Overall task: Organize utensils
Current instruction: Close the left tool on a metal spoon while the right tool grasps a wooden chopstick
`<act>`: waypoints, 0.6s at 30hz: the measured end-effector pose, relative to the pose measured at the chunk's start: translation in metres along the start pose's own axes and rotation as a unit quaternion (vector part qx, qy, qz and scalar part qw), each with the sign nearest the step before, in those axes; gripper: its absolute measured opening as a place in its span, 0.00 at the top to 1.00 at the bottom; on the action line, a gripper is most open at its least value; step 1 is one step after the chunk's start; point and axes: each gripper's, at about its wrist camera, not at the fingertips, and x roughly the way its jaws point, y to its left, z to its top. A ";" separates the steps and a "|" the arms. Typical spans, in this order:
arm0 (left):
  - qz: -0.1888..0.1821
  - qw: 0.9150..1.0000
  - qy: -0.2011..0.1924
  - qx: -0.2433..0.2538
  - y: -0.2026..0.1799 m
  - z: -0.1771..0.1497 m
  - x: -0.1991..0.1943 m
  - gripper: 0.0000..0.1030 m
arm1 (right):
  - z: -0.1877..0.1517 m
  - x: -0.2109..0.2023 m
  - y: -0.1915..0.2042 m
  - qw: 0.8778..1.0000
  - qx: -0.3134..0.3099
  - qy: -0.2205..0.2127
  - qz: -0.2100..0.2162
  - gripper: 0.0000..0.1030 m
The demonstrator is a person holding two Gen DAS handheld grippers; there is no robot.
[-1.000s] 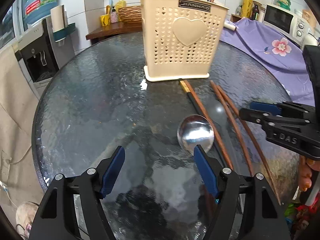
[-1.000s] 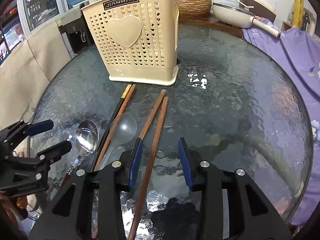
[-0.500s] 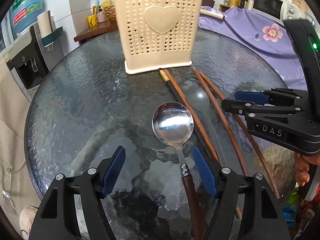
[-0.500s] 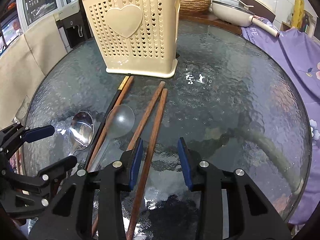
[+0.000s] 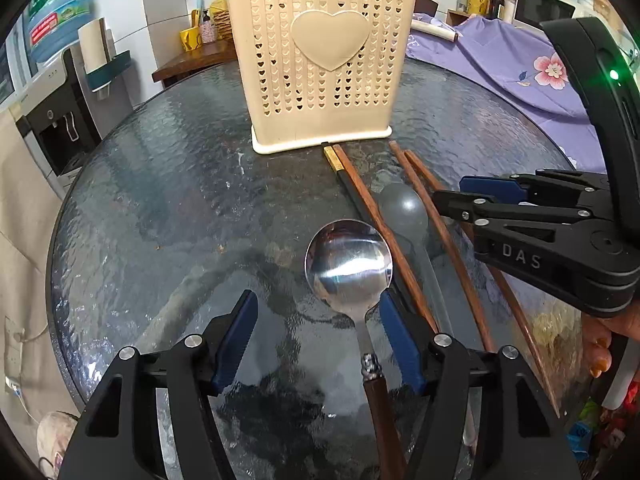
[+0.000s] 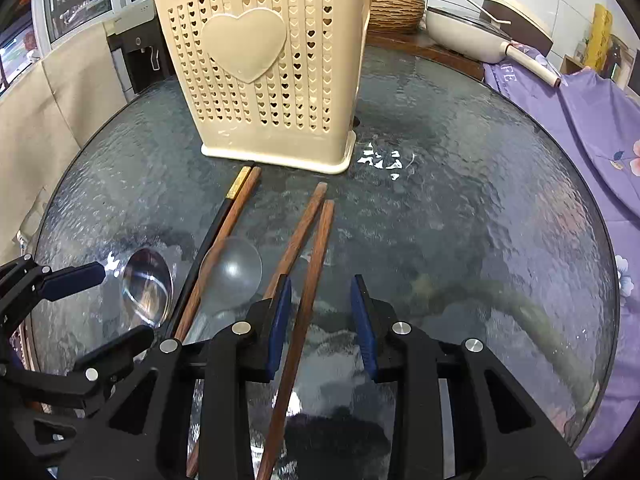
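Note:
A cream perforated utensil holder (image 5: pixel 324 64) (image 6: pixel 272 72) stands at the back of the round glass table (image 5: pixel 160 200). A metal spoon (image 5: pixel 348 264) (image 6: pixel 148 288) with a brown handle lies in front of it. Its neck lies between the closing jaws of my left gripper (image 5: pixel 316 320) (image 6: pixel 108 308), near the right pad, and the pads are not pressing it. Beside it lie a black and a brown chopstick (image 5: pixel 360 196), a clear plastic spoon (image 5: pixel 404 210) (image 6: pixel 234 272) and two brown chopsticks (image 6: pixel 316 232). My right gripper (image 6: pixel 320 308) (image 5: pixel 456 198) is open around one of these, by its left pad.
A purple flowered cloth (image 5: pixel 520 64) covers furniture on the right. A water dispenser (image 5: pixel 52 120) stands on the left. A pan (image 6: pixel 480 28) and a wicker basket (image 6: pixel 396 8) sit on a wooden counter behind the table. A person's fingers (image 5: pixel 600 356) show at the right edge.
My left gripper has shifted right, so the spoon's neck now lies between its fingers rather than at the right fingertip, and its jaws have narrowed. The right gripper's jaws have narrowed slightly.

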 end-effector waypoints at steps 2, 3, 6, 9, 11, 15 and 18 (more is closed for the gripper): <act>0.001 1.000 -0.001 0.000 0.000 0.001 0.001 0.40 | 0.003 0.002 0.000 1.000 0.001 0.001 0.000 0.70; 0.001 1.000 -0.001 0.000 -0.001 0.002 0.002 0.40 | 0.003 0.002 0.001 1.000 0.000 0.001 0.000 0.70; 0.001 1.000 0.001 0.001 -0.004 0.005 0.004 0.41 | 0.006 0.004 0.001 1.000 0.001 0.002 0.000 0.70; 0.002 1.000 0.001 0.001 -0.006 0.007 0.005 0.41 | 0.006 0.004 0.002 1.000 0.000 0.002 0.000 0.70; 0.002 1.000 0.001 0.001 -0.008 0.008 0.006 0.41 | 0.007 0.005 0.002 1.000 0.000 0.003 0.000 0.70; 0.005 1.000 0.004 -0.003 -0.010 0.013 0.009 0.42 | 0.013 0.009 0.001 1.000 0.003 0.007 0.001 0.70; 0.009 1.000 0.005 -0.007 -0.012 0.014 0.010 0.43 | 0.017 0.012 0.002 1.000 0.004 0.009 -0.001 0.70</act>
